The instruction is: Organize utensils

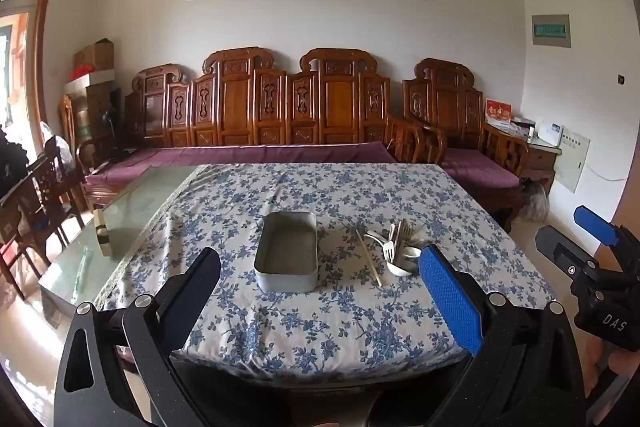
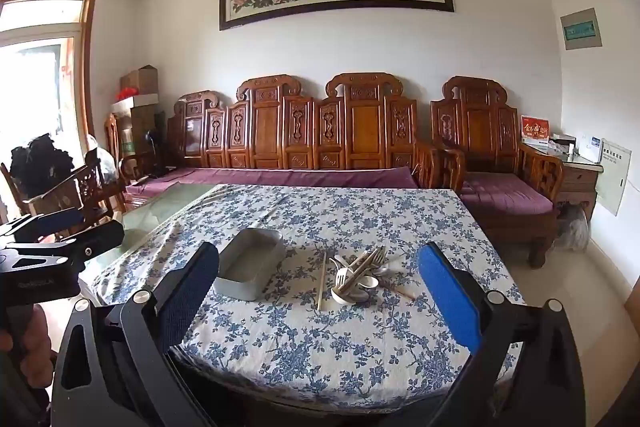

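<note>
Both tongs, left tongs (image 1: 320, 275) and right tongs (image 2: 320, 275), hang spread and empty short of the counter (image 1: 340, 327). Take one loose chopstick (image 2: 321, 283) first from the utensil pile (image 2: 358, 277), just right of the empty tin (image 2: 248, 269).

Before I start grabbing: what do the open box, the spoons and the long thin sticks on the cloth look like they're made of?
Box: likely thin metal, matte grey, with rounded corners and an even dull sheen.
Spoons: probably glazed ceramic, glossy white with thick rims, though plastic is possible.
Sticks: look like bamboo or wood chopsticks, pale tan and unpolished.
Forks in the same pile: greyish, perhaps metal; too small to tell.
</note>
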Available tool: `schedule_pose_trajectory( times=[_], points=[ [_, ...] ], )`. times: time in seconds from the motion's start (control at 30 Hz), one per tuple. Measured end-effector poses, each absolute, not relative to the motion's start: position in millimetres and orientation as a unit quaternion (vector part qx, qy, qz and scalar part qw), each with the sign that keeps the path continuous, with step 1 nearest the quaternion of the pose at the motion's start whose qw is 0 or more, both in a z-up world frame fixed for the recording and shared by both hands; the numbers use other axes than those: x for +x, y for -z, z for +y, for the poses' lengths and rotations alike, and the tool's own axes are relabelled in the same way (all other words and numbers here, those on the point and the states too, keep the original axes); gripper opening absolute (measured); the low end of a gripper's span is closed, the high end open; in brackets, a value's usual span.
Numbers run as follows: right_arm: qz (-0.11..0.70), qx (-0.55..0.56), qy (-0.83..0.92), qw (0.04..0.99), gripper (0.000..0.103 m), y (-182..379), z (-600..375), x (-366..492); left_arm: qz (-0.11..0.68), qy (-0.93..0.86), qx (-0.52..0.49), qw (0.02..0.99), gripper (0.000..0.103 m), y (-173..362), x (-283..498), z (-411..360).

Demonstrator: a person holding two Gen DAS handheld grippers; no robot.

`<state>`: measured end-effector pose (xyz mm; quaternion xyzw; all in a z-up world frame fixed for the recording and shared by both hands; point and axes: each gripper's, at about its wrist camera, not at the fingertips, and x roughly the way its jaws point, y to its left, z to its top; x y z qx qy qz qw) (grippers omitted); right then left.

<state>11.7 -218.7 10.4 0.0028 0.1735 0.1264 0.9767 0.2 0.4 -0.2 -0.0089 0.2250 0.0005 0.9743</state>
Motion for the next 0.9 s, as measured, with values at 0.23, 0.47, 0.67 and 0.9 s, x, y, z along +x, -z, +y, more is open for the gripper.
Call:
schedule_pose_trajectory(
  times=[0.23, 0.47, 0.67, 0.9],
  points=[
    [0.171, 0.004, -0.125, 0.977, 0.100, -13.0, -219.3, 11.0, 0.225, -0.002, -0.006, 0.974, 0.097, 0.2, 0.0, 0.2],
    [0.170, 0.004, -0.126, 0.977, 0.100, -20.8, -217.8, 13.0, 0.224, -0.002, -0.005, 0.975, 0.097, -0.3, -0.4, -1.2],
    [0.168, 0.006, -0.125, 0.978, 0.100, -20.3, -217.0, 8.6, 0.224, -0.002, -0.005, 0.975, 0.097, -3.3, -2.7, -1.9],
    [0.168, 0.007, -0.127, 0.978, 0.100, -19.0, -218.4, 7.3, 0.224, -0.001, -0.005, 0.975, 0.097, -0.9, -0.9, -3.2]
  ],
)
